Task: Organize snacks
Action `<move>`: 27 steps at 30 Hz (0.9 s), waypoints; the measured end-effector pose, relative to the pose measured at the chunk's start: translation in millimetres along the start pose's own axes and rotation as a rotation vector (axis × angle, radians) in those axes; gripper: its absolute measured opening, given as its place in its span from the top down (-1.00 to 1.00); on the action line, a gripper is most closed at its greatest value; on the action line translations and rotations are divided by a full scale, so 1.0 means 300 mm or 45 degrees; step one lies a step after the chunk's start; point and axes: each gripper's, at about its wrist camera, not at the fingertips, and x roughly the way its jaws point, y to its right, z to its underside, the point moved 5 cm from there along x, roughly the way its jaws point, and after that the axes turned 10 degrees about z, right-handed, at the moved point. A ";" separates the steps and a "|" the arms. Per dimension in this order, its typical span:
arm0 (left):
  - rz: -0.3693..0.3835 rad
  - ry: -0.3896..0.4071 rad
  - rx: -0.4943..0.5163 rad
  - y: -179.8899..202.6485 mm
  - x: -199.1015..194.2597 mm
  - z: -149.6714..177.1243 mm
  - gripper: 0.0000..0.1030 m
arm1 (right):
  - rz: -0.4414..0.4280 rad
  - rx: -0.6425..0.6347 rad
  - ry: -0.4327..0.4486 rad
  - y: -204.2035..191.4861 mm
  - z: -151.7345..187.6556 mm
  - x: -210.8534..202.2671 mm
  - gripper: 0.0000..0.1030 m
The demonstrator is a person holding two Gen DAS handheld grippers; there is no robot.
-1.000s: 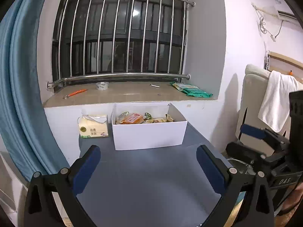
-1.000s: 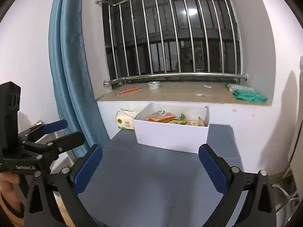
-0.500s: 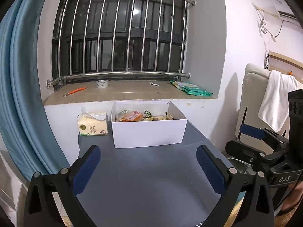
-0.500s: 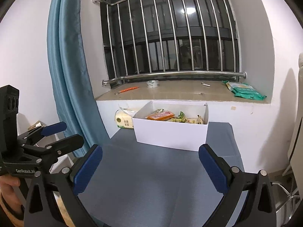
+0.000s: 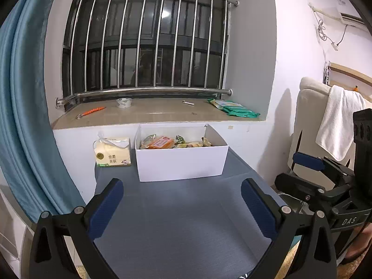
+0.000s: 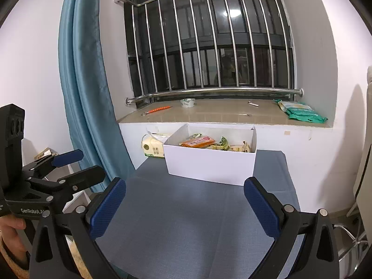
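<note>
Snacks (image 5: 172,141) lie packed in a white box (image 5: 181,162) at the far end of the grey tabletop (image 5: 181,218), against the wall under the windowsill (image 5: 151,114). Just left of the box stands a tissue pack (image 5: 113,154). Both tools hang over the near tabletop, well short of the box, the left tool (image 5: 181,207) and the right tool (image 6: 183,207) each spread wide and holding nothing. Only the left wrist view shows a chair with a white towel (image 5: 337,125); only the right wrist view shows a hand (image 6: 10,234) gripping the left tool's handle. On the sill rest green packets (image 6: 302,112), a tape roll (image 6: 188,102) and an orange pen (image 6: 158,110).
</note>
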 end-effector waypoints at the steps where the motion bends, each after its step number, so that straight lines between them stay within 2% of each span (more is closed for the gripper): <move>1: 0.003 0.000 0.002 0.002 0.000 0.001 -1.00 | 0.001 0.000 -0.004 -0.002 0.000 0.003 -1.00; 27: -0.010 -0.013 0.017 0.009 0.008 0.003 -1.00 | -0.002 -0.002 -0.014 -0.004 0.005 0.004 -1.00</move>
